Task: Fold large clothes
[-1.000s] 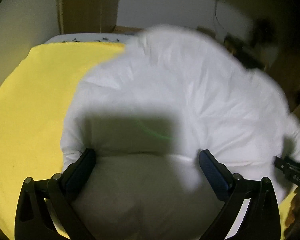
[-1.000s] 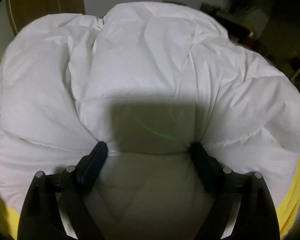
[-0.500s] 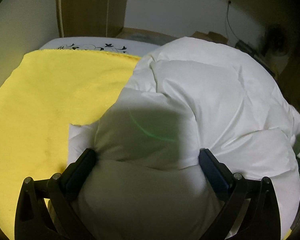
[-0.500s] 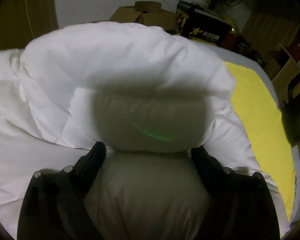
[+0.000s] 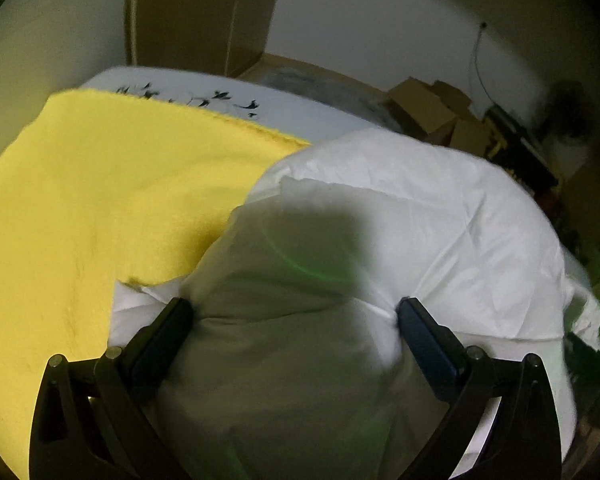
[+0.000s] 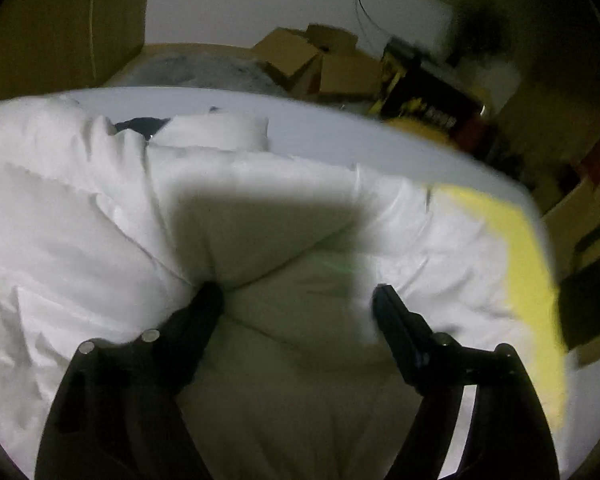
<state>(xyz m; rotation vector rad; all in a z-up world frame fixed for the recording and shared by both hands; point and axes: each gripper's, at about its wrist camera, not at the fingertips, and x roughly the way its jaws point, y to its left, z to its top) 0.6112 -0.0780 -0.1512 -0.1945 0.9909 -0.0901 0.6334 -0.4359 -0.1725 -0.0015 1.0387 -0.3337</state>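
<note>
A puffy white padded garment [image 5: 412, 216] lies bunched on a yellow blanket [image 5: 100, 208] on a bed. My left gripper [image 5: 294, 310] has its jaws wide apart with a thick fold of the garment bulging between the fingers. My right gripper [image 6: 298, 294] also has its jaws wide apart and a thick roll of the same white garment [image 6: 80, 240] fills the gap between them. A white sleeve or collar roll [image 6: 216, 132] with a dark lining patch lies at the garment's far edge. The fingertips press into the fabric on both grippers.
The bed's pale printed sheet [image 5: 228, 112] shows beyond the yellow blanket. Cardboard boxes [image 6: 324, 64] and a black-and-yellow box [image 6: 424, 100] stand on the floor past the bed. A tall brown cabinet [image 5: 196, 12] stands against the back wall.
Both grippers have carried the garment's fold forward and over; the garment now lies more bunched toward the right, uncovering more yellow blanket on the left. The right view has tilted.
</note>
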